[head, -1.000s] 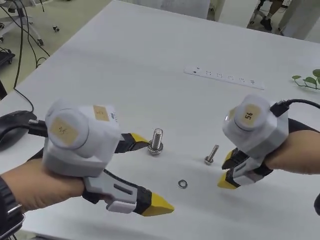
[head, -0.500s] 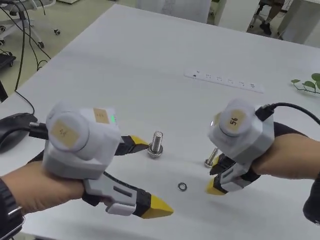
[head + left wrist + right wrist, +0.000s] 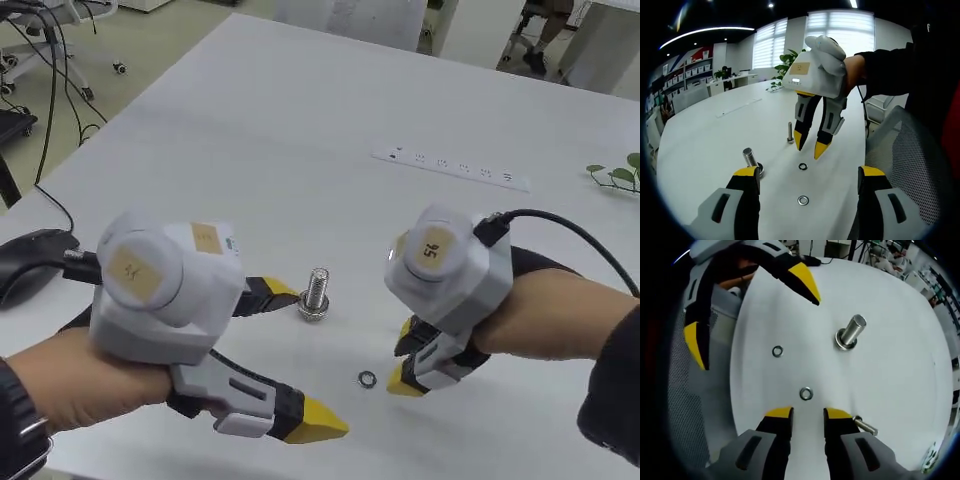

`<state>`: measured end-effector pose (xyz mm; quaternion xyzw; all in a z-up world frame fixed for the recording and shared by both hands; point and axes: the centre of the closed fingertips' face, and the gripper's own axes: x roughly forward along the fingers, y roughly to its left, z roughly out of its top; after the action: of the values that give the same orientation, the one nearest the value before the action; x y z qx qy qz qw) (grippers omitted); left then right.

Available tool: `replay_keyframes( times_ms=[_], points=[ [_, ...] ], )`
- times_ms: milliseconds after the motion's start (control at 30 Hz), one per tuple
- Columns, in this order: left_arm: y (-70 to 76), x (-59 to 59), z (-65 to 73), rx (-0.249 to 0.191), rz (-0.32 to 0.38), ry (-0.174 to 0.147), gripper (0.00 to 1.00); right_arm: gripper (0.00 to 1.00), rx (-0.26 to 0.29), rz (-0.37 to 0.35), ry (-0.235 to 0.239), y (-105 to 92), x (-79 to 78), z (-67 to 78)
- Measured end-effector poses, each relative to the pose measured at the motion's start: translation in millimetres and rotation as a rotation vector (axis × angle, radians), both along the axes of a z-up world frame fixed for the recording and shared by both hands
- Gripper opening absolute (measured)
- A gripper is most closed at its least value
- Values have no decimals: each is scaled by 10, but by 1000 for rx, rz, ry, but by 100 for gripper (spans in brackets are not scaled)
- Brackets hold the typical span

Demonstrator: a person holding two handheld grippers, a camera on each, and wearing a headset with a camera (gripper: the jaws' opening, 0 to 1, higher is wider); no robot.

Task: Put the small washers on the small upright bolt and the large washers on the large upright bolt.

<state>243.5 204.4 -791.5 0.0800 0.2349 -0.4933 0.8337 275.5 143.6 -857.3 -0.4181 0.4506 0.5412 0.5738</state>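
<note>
Head view: white matte table (image 3: pixel 300 130), left gripper (image 3: pixel 298 358) low left with its yellow-tipped jaws spread wide, nothing between them. Right gripper (image 3: pixel 404 355) is tips-down; its body blocks the area behind it. Large bolt (image 3: pixel 316 293) stands upright between the two grippers: threaded bright steel, with a collar washer (image 3: pixel 841 343) ringing its base. First washer (image 3: pixel 367 378), a small flat steel ring, lies on the table just beside the right gripper's tips. Right gripper view: the jaws are slightly parted and hold nothing, the first washer sits just ahead of the gap, and the second washer (image 3: pixel 777 351) lies further out towards the left gripper's tips. Small bolt (image 3: pixel 866 426) is just beside one jaw. Left gripper view: small bolt upright, thin, just behind the right gripper's tips; the second washer lies flat between this gripper's open jaws. Periphery: white power strip (image 3: pixel 450 165) far side, green plant (image 3: pixel 620 170) at the right edge, black mouse-like object (image 3: pixel 25 262) with cable at left, grey mesh chair (image 3: pixel 910 150) beside the table. None of these obstruct the bolts.
</note>
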Motion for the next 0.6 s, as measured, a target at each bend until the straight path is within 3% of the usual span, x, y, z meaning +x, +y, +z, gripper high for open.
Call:
replay_keyframes(
  times_ms=[600],
  points=[
    [13, 29, -5, -7, 10, -3, 80, 24, -14, 37, 28, 156, -27, -152]
  ],
)
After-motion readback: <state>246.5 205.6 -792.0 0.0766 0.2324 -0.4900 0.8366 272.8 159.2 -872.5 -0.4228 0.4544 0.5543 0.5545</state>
